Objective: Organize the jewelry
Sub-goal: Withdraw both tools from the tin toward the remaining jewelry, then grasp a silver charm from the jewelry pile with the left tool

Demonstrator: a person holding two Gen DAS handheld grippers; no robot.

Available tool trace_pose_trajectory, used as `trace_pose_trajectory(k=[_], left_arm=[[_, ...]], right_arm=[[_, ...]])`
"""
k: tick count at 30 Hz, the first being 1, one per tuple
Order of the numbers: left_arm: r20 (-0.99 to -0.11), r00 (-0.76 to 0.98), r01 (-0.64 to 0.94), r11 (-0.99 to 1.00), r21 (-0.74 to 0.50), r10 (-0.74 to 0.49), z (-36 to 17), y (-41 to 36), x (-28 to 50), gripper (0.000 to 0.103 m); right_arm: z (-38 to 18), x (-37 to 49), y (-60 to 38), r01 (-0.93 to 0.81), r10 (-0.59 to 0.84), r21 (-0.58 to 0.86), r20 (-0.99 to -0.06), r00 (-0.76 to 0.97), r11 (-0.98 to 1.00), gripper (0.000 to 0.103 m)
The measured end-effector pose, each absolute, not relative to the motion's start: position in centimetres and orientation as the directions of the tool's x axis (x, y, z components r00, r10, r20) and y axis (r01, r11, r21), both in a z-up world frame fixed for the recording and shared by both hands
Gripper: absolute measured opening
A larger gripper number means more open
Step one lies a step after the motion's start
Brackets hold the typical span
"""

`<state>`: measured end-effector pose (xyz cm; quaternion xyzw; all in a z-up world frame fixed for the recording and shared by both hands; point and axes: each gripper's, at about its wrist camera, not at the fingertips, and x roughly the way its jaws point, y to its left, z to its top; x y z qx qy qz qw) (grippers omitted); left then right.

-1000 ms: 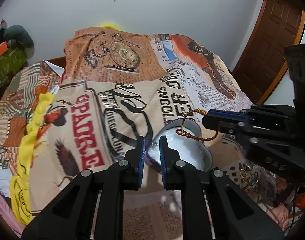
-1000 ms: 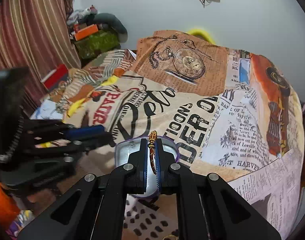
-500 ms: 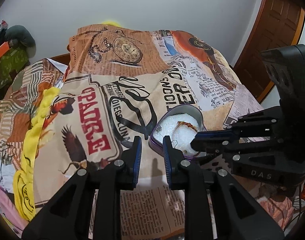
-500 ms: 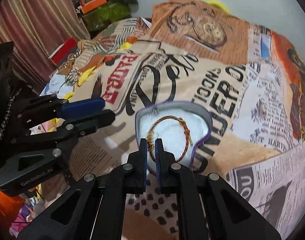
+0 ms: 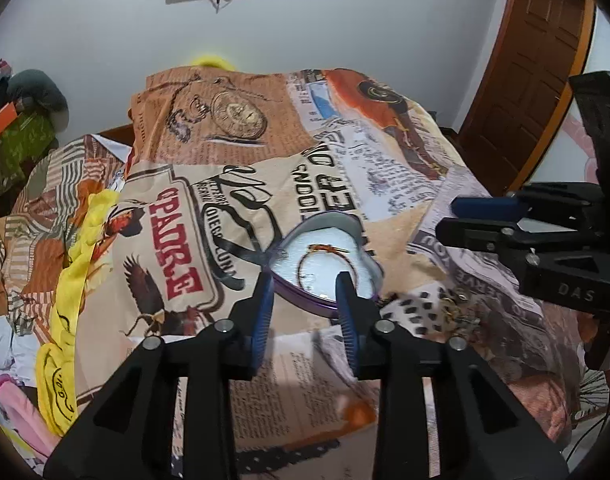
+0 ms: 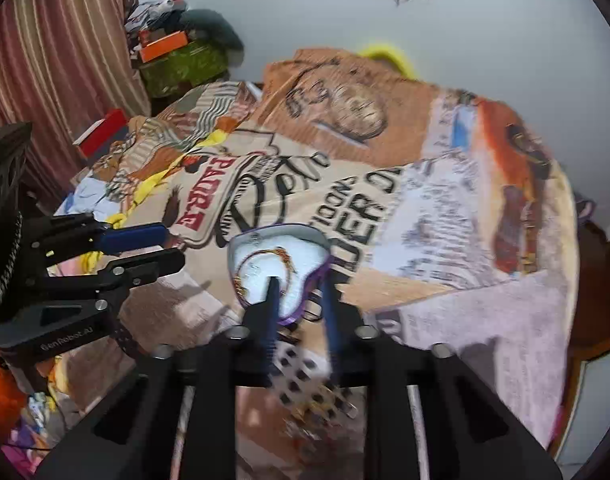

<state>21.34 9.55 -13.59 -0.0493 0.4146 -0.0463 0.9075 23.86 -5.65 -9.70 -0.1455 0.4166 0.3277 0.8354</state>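
- The bracelet (image 5: 323, 258) lies inside the heart-shaped tin (image 5: 369, 268), mid-frame.
- Both the left gripper (image 5: 307, 314) and the right gripper (image 6: 299, 312) have jaws opening, nothing between them.
- Best bet: lift clear so no pad snags the wire, then go for the loose jewelry pile (image 5: 455, 312) lower right.

Matt printed cloth blanket (image 5: 385, 196) under a smooth metal tin (image 5: 329, 227) with white padding.

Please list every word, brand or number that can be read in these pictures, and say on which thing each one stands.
"PADRE": red letters on the bed cover, also in the right wrist view.
"DAS": on the right tool.
"GenRobot.AI": on the left tool.
"DER": large black letters on the cover, a cut-off word.
Small newspaper print on the cover and the yellow cloth marking: too small to read.
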Motion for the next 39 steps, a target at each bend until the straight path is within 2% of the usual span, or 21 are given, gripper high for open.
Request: trace_pose_trajectory(k=[1,2,7,20,35,38,39], left_arm=[[-0.747,0.652,0.05,0.991,-0.127,-0.129,-13.4,9.2,21.1,0.032],[-0.747,0.652,0.056,0.99,-0.128,-0.133,-13.2,8.8,20.9,0.032],[-0.747,0.646,0.089,0.987,-0.131,-0.157,-12.8,7.0,19.8,0.037],[-0.817,0.538,0.179,0.975,-0.13,-0.207,-16.7,1.4,19.3,0.037],[-0.828,0.488,0.267,0.951,-0.157,-0.274,-18.7,-2.6,21.1,0.037],[-0.826,0.49,0.278,0.948,-0.154,-0.277,-18.8,-3.0,21.6,0.033],[-0.825,0.491,0.28,0.948,-0.153,-0.279,-18.9,-3.1,21.7,0.027]], right_arm=[[-9.5,23.5,-6.1,-0.664,0.424,0.017,-0.783,0.456,0.748,0.039],[-9.4,23.2,-6.6,-0.66,0.422,0.008,-0.775,0.47,0.751,0.04],[-9.2,21.6,-9.4,-0.635,0.418,0.01,-0.76,0.498,0.773,0.04],[-12.5,19.1,-14.1,-0.617,0.388,0.027,-0.799,0.459,0.786,0.04],[-15.3,19.5,-15.5,-0.602,0.364,0.045,-0.831,0.42,0.798,0.04],[-15.4,20.0,-15.5,-0.598,0.365,0.05,-0.831,0.419,0.8,0.04],[-15.4,20.1,-15.5,-0.597,0.371,0.056,-0.828,0.42,0.8,0.04]])
